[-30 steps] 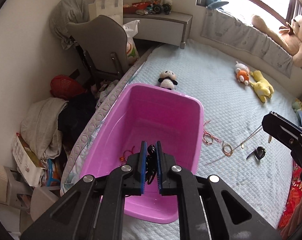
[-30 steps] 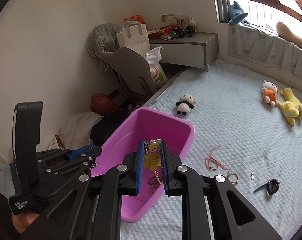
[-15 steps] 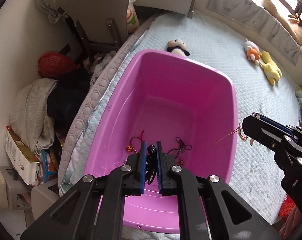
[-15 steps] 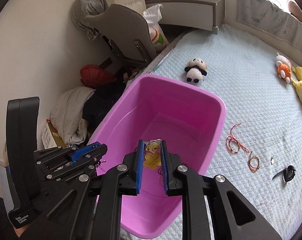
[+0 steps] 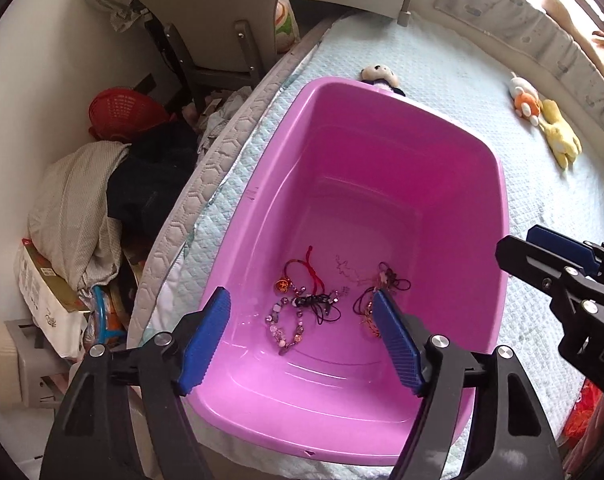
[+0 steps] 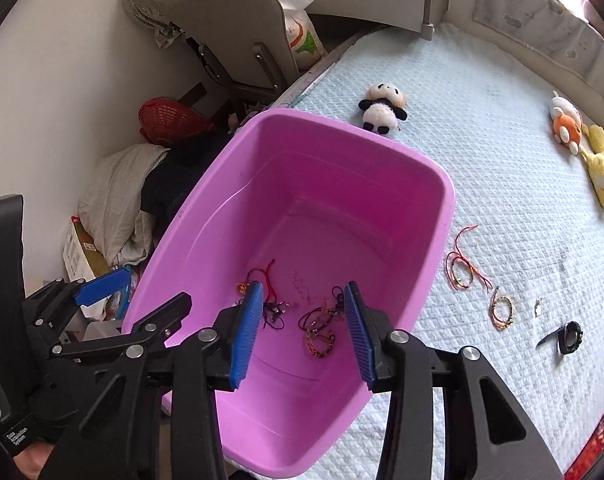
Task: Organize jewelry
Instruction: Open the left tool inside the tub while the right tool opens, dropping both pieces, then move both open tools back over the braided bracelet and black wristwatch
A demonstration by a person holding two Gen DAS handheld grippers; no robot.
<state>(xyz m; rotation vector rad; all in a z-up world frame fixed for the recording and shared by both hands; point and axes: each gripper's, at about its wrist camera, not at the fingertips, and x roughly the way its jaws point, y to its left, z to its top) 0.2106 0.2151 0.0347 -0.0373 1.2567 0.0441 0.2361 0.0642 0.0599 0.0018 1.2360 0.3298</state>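
Note:
A pink plastic tub [image 5: 497, 184] [image 6: 441, 184] sits on the pale blue bed. Several cord and bead bracelets lie on its floor: a beaded one [image 5: 286, 326], a red cord one [image 5: 298, 270], a dark tangle [image 5: 377, 284], and a bundle in the right wrist view [image 6: 319, 330]. My left gripper [image 5: 302, 320] is open and empty above the tub. My right gripper [image 6: 302, 312] is open and empty above the tub too. On the bed lie red cord bracelets [image 6: 463, 266], a small woven bracelet [image 6: 501, 312] and a black ring-like piece [image 6: 567, 338].
A panda plush [image 6: 381, 110] lies past the tub, and orange [image 6: 565, 124] and yellow [image 6: 603, 168] plush toys lie at the right. A grey chair [image 6: 238, 24], a red basket [image 6: 166, 116] and piled clothes [image 5: 78, 208] stand beside the bed's left edge.
Both grippers moved over the tub, tipped down and opened. The black cord piece from the left and the yellow-tagged bundle from the right now lie in the tub.

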